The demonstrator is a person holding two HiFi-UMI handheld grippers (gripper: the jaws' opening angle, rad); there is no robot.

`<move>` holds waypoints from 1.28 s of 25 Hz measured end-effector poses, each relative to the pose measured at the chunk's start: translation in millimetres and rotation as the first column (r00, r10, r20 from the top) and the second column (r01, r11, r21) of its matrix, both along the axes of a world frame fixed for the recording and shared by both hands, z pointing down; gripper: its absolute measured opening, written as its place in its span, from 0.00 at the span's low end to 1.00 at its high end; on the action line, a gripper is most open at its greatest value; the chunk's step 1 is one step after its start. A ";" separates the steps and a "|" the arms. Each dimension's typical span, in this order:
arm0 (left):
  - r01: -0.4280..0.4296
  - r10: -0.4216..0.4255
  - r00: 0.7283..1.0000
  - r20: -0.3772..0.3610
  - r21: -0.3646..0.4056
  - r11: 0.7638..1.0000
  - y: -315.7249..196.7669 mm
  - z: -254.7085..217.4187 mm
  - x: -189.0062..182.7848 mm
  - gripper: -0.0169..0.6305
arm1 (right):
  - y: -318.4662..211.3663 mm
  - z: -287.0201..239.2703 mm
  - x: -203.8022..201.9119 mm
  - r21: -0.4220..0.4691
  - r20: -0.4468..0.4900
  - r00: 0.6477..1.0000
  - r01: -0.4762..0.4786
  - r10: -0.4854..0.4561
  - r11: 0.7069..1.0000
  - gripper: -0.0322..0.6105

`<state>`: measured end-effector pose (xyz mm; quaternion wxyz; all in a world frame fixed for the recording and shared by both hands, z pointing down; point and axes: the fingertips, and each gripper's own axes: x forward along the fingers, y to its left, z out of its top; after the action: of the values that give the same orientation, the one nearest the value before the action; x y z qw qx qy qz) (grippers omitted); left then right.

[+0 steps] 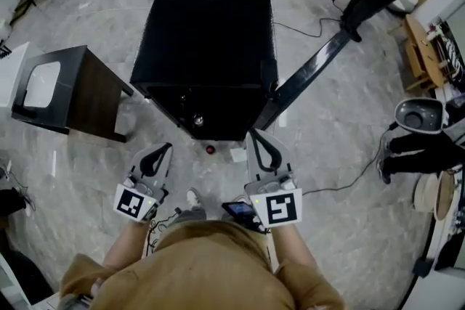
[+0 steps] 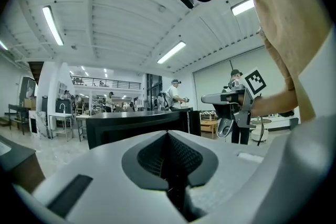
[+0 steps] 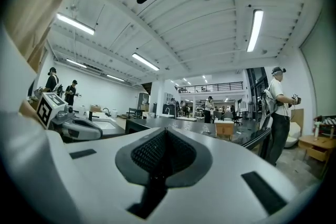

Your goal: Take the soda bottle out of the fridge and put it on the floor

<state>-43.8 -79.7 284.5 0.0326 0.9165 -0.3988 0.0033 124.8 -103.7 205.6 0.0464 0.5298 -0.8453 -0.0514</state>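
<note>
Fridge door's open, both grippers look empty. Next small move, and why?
Probably open the jaws of the right gripper and lower it toward the fridge opening. It and the left gripper are both shut and empty, and the door already stands open. A small red-topped thing sits on the floor in front, too small to identify.

Fridge stands on the floor, its door swung open to the right, a side table just left, the person right before it.
</note>
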 end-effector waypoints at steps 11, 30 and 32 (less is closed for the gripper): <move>0.149 -0.148 0.989 -0.011 0.092 0.985 36.7 -61.4 -55.4 0.03 | 44.1 -34.2 11.8 0.014 0.023 1.000 -0.003 0.002 1.000 0.05; 0.351 -0.351 0.936 -0.031 0.148 0.924 96.5 -121.3 -132.7 0.03 | 82.0 -68.3 31.2 0.065 0.054 0.998 -0.033 0.030 0.997 0.05; 0.357 -0.359 0.933 -0.019 0.165 0.919 101.0 -129.4 -139.1 0.03 | 83.3 -70.9 31.5 0.074 0.057 0.998 -0.038 0.034 0.997 0.05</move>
<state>-182.9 21.3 155.1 -0.0459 0.8277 -0.5585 -0.0306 156.2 -20.4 134.7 0.0037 0.5477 -0.8340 -0.0673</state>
